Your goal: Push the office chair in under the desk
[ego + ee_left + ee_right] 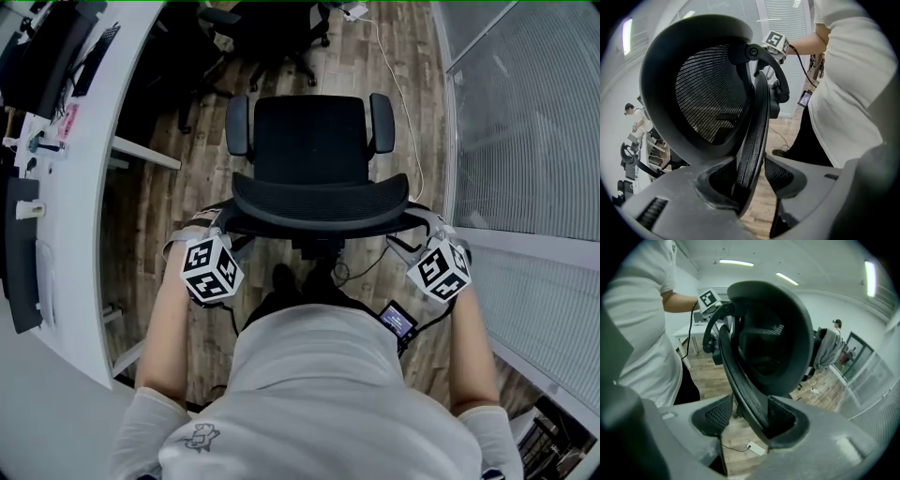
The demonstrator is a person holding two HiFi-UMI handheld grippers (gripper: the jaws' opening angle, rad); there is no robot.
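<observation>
The black office chair (309, 141) stands in front of me on the wood floor, its seat pointing away. Its curved mesh backrest (319, 202) is nearest me. My left gripper (217, 228) is at the backrest's left end and my right gripper (419, 232) at its right end. In the left gripper view the backrest edge (752, 136) runs between the jaws of the left gripper (757, 171), against one pad with a gap to the other. In the right gripper view the backrest edge (740, 380) likewise sits between the right gripper's (750, 416) jaws, with floor showing beside it. Both are open.
A long white desk (84, 187) with dark equipment runs along the left. A glass partition with blinds (525, 141) closes off the right. Another black chair (272, 28) stands at the far end, and a white cable (398, 84) trails over the floor.
</observation>
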